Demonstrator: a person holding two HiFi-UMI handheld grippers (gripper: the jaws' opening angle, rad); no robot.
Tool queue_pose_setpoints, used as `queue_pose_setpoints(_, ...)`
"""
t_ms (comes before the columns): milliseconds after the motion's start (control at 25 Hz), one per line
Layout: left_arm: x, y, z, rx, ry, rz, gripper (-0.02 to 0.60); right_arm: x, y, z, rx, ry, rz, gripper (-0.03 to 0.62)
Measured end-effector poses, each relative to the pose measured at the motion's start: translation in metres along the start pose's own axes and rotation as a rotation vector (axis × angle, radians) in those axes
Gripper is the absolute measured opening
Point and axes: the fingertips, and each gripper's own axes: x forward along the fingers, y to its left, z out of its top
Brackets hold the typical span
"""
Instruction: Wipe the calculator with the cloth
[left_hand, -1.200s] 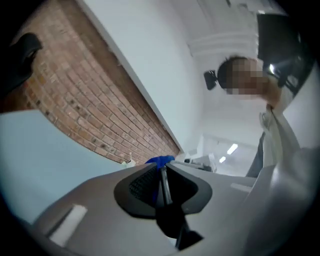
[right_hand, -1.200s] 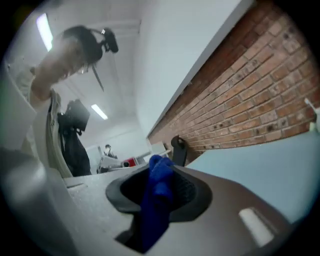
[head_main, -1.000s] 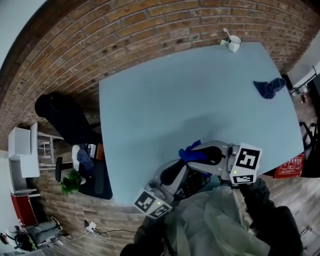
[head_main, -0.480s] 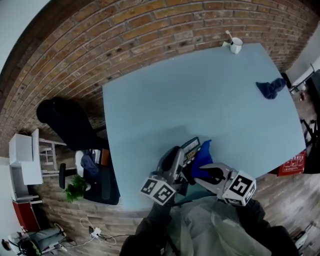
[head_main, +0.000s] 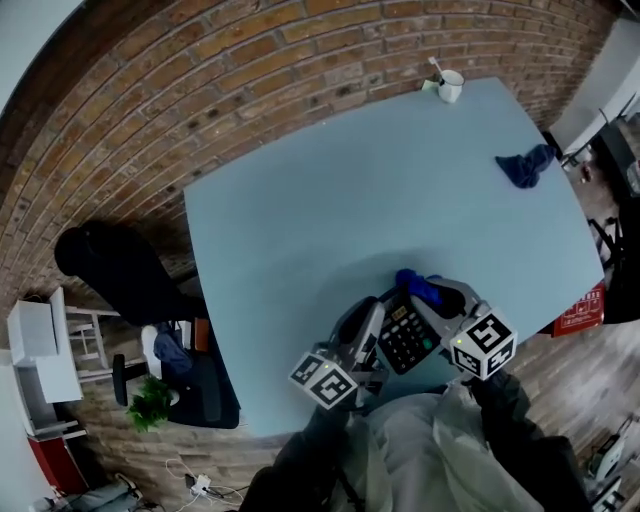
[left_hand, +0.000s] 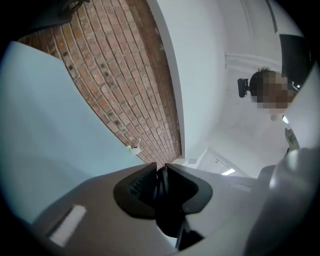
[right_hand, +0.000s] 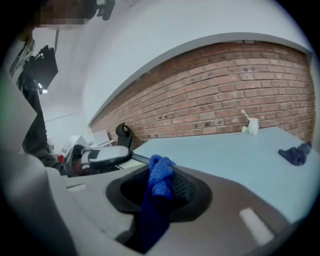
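In the head view a black calculator (head_main: 405, 337) with its keys facing up hangs over the table's near edge. My left gripper (head_main: 378, 322) is shut on its left edge. In the left gripper view only a thin dark edge of the calculator (left_hand: 162, 186) shows between the nearly closed jaws of the left gripper (left_hand: 161, 175). My right gripper (head_main: 432, 295) is shut on a bright blue cloth (head_main: 418, 286), whose bunched end sits at the calculator's far end. In the right gripper view the cloth (right_hand: 160, 177) stands up between the jaws of the right gripper (right_hand: 159, 185).
The light blue table (head_main: 340, 200) carries a second, darker blue cloth (head_main: 523, 166) at the far right and a white cup (head_main: 449, 86) with a stick in it at the far corner. A black chair (head_main: 110, 270) and a potted plant (head_main: 150, 400) stand left of the table, by the brick wall.
Both grippers have come down and away from my body. The calculator has turned so its keys face up. The cloth has moved from over the calculator's middle to its far end.
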Motion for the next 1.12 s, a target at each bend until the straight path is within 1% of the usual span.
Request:
queue_pose_setpoints(80,0.006,0.006,-0.004,0.003,0.022,0.010,0.060,0.011,0.029,0.001,-0.044,0.013,0.049,0.104)
queue_pose_setpoints(160,0.005,0.022,-0.005,-0.002,0.040,0.039,0.058,0.023,0.065,-0.006,-0.111,0.050,0.145,0.104)
queue_pose_setpoints(200,0.004,0.031,-0.004,-0.008,0.042,0.055,0.058,0.025,0.080,-0.011,-0.121,0.068,0.203,0.104)
queue_pose_setpoints(280,0.002,0.046,0.001,-0.013,0.033,0.082,0.057,0.023,0.103,-0.022,-0.089,0.097,0.320,0.104)
queue_pose_setpoints(320,0.003,0.052,0.005,-0.014,0.025,0.089,0.057,0.019,0.107,-0.028,-0.062,0.109,0.363,0.104)
queue_pose_setpoints(360,0.003,0.056,0.007,-0.018,0.017,0.092,0.057,0.014,0.104,-0.035,-0.038,0.120,0.380,0.104)
queue_pose_setpoints(400,0.004,0.058,0.009,-0.027,0.010,0.093,0.058,0.010,0.094,-0.042,-0.016,0.127,0.367,0.104)
queue_pose_setpoints(440,0.005,0.059,0.009,-0.041,0.004,0.093,0.061,0.007,0.077,-0.047,0.009,0.132,0.327,0.104)
queue_pose_setpoints(560,0.006,0.060,0.008,-0.084,-0.016,0.098,0.063,0.007,0.018,-0.052,0.096,0.139,0.155,0.104)
queue_pose_setpoints(600,0.006,0.061,0.009,-0.091,-0.027,0.104,0.063,0.009,0.007,-0.050,0.113,0.135,0.121,0.104)
queue_pose_setpoints(640,0.006,0.061,0.011,-0.091,-0.038,0.113,0.063,0.011,0.003,-0.047,0.116,0.131,0.112,0.104)
queue_pose_setpoints(680,0.005,0.063,0.013,-0.085,-0.048,0.125,0.061,0.014,0.008,-0.042,0.102,0.131,0.123,0.104)
queue_pose_setpoints(720,0.004,0.065,0.016,-0.077,-0.057,0.141,0.061,0.016,0.020,-0.038,0.070,0.135,0.152,0.104)
queue_pose_setpoints(760,0.001,0.068,0.018,-0.074,-0.067,0.161,0.058,0.018,0.038,-0.032,0.029,0.141,0.201,0.104)
queue_pose_setpoints(880,-0.009,0.082,0.024,-0.110,-0.114,0.232,0.057,0.017,0.110,-0.019,-0.074,0.149,0.422,0.104)
queue_pose_setpoints(920,-0.012,0.086,0.025,-0.130,-0.133,0.257,0.057,0.014,0.132,-0.018,-0.107,0.147,0.486,0.104)
queue_pose_setpoints(960,-0.017,0.090,0.026,-0.149,-0.152,0.282,0.057,0.012,0.147,-0.019,-0.148,0.143,0.525,0.104)
queue_pose_setpoints(1000,-0.020,0.093,0.027,-0.163,-0.167,0.304,0.057,0.009,0.154,-0.020,-0.196,0.134,0.534,0.104)
queue_pose_setpoints(1040,-0.024,0.095,0.028,-0.171,-0.178,0.321,0.057,0.008,0.154,-0.022,-0.241,0.120,0.523,0.104)
queue_pose_setpoints(1080,-0.027,0.095,0.029,-0.173,-0.184,0.332,0.058,0.006,0.149,-0.023,-0.269,0.102,0.504,0.104)
queue_pose_setpoints(1120,-0.029,0.094,0.030,-0.172,-0.187,0.339,0.060,0.005,0.141,-0.025,-0.269,0.083,0.486,0.104)
